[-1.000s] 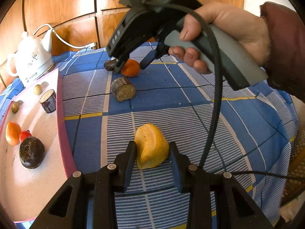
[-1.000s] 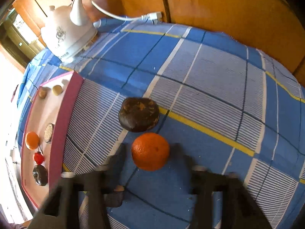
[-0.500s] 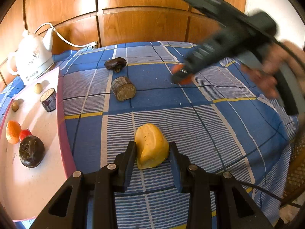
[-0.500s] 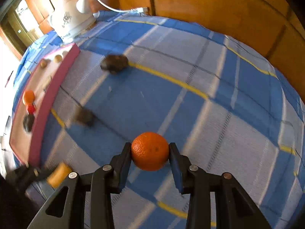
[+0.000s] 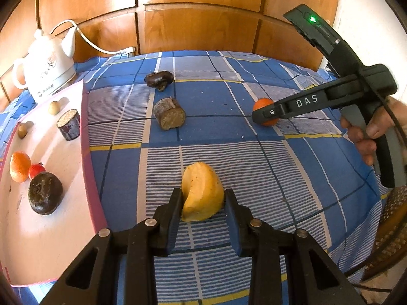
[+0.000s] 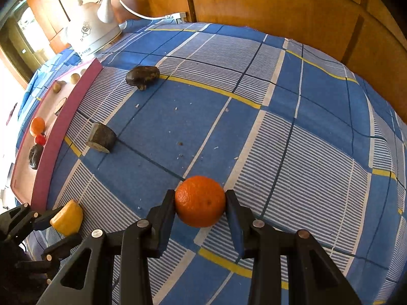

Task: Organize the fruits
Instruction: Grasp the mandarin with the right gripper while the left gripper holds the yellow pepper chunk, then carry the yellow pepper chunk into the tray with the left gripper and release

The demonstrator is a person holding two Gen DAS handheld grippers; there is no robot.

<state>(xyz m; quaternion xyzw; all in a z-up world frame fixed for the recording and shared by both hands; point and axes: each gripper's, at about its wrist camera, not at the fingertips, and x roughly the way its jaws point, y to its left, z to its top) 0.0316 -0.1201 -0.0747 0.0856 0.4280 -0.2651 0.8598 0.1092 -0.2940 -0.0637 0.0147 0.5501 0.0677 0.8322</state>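
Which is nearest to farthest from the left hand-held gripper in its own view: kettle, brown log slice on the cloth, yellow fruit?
1. Yellow fruit, between its fingers.
2. Brown log slice, mid-cloth ahead.
3. Kettle, far left corner.

White capital letters "DAS" on the dark side arm of the right claw [image 5: 267, 113], read in the left wrist view; a green indicator light lit on the upper housing of the same tool, bearing no characters; a small dark printed mark with a few characters on the lower front of the white kettle [image 5: 47, 66], too small and blurred to read in either view; a grey floral emblem on the kettle's body, not lettering; no legible text, numbers or labels on the pink tray [image 5: 86, 137], the checked cloth [image 5: 254, 172], the fruits or the wooden panelling [image 5: 203, 25].
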